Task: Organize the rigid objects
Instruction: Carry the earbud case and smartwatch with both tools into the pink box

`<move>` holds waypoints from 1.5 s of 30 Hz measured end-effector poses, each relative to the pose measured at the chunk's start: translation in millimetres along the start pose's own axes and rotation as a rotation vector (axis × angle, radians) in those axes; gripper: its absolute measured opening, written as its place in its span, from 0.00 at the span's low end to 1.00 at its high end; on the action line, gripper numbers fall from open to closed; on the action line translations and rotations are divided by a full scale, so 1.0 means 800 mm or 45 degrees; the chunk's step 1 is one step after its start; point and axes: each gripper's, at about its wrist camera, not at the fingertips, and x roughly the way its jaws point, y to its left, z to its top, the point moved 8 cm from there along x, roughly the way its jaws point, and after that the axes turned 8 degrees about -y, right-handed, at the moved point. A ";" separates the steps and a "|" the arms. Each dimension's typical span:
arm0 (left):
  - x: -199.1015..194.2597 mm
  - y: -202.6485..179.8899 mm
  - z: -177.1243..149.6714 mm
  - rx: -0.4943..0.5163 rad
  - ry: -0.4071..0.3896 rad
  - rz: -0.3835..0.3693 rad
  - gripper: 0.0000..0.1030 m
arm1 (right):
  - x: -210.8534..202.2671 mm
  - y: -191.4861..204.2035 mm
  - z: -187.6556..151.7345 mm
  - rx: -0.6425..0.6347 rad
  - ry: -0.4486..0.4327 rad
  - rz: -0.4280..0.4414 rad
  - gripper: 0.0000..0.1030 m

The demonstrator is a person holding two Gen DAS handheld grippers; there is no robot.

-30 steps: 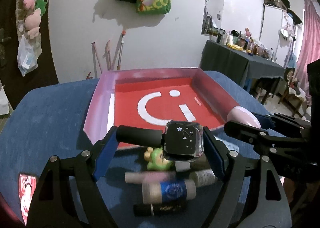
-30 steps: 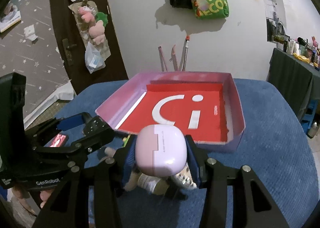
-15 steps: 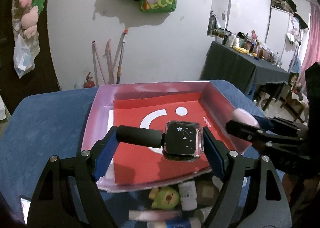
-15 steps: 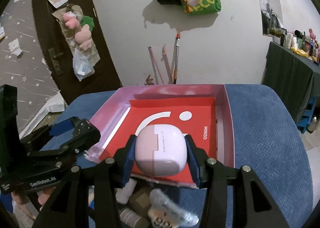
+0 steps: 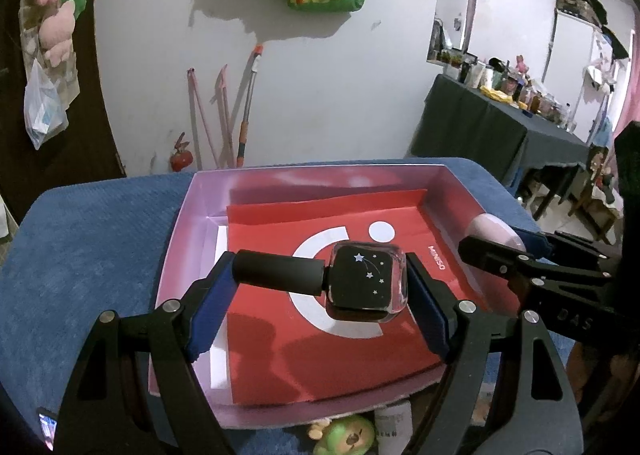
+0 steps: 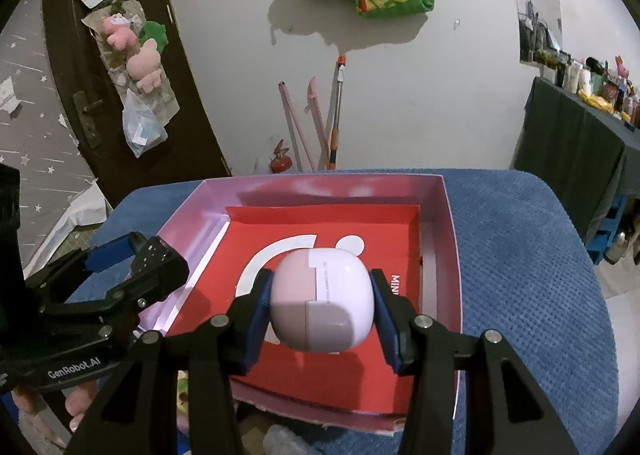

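My left gripper (image 5: 316, 295) is shut on a black bottle (image 5: 344, 282) with a long black cap and white stars, held sideways above the pink box (image 5: 188, 231). The box has a red floor with a white logo. In the right wrist view my right gripper (image 6: 320, 307) is shut on a rounded pink and white case (image 6: 322, 305), hanging over the same box (image 6: 444, 215) near its front right. Each gripper shows at the edge of the other's view: the right gripper (image 5: 496, 251) with its pink case, and the left gripper (image 6: 136, 263) with the black bottle.
The box rests on a blue cloth-covered table (image 6: 520, 255). Small items lie just in front of the box: a green toy (image 5: 346, 433) and a white tube (image 5: 394, 425). A white wall with leaning sticks stands behind; a dark cluttered table (image 5: 480, 123) is at the right.
Both grippers moved forward with their loads, from above the pile of small items in front of the box to above the box's red floor. The pile has slid to the bottom edge.
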 end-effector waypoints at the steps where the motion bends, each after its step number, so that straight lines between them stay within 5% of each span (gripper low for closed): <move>1: 0.002 0.001 0.001 -0.006 0.004 -0.002 0.77 | 0.005 -0.003 0.002 0.003 0.010 -0.001 0.48; 24: 0.099 0.002 -0.009 -0.012 0.230 0.020 0.77 | 0.092 -0.034 -0.009 0.005 0.237 -0.081 0.49; 45: 0.135 0.034 -0.048 -0.089 0.440 0.092 0.77 | 0.135 -0.031 -0.052 -0.117 0.425 -0.149 0.49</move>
